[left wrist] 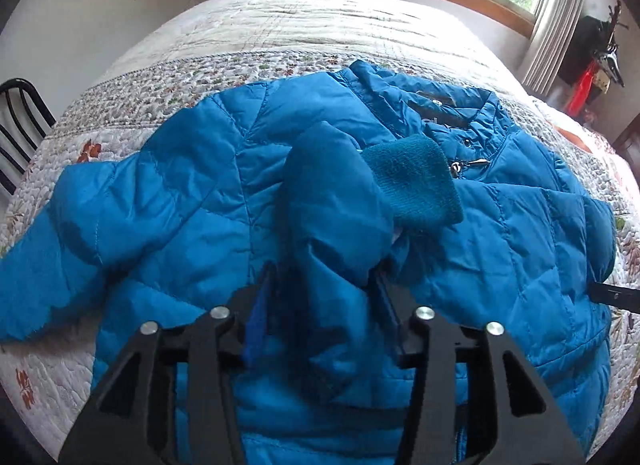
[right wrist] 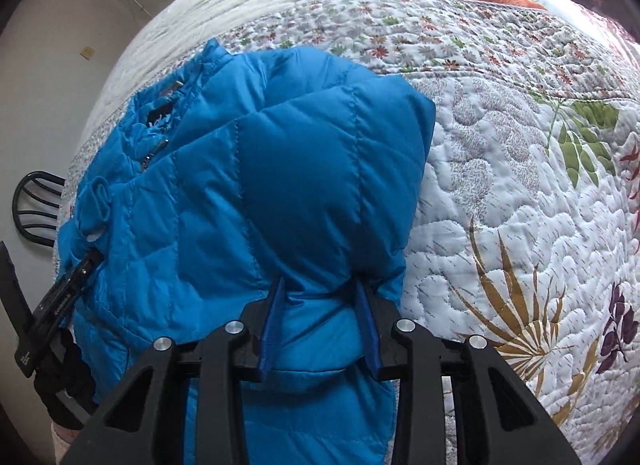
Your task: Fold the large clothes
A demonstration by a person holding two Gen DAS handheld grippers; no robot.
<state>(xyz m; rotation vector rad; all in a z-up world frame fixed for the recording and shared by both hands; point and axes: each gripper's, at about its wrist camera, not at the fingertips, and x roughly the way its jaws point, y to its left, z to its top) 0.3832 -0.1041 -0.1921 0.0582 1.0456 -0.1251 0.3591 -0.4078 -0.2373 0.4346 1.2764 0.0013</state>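
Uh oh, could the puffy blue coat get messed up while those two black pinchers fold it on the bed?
Maybe, in two ways. The sleeve sits between the left gripper fingers, but whether they pinch it is unclear; the slippery fabric could slide off and flop back, undoing the fold. The right gripper holds a thick puffy bunch of the jacket, which could spring open when released. The zipper pull might also snag on the knit cuff lying beside it.

Bed [left wrist: 280, 25] w/ quilted floral cover fills most of both views. Blue puffer jacket [left wrist: 192, 185] lies flat on it, centre of left view, left half of right view; collar twd top, one sleeve folded over the front.
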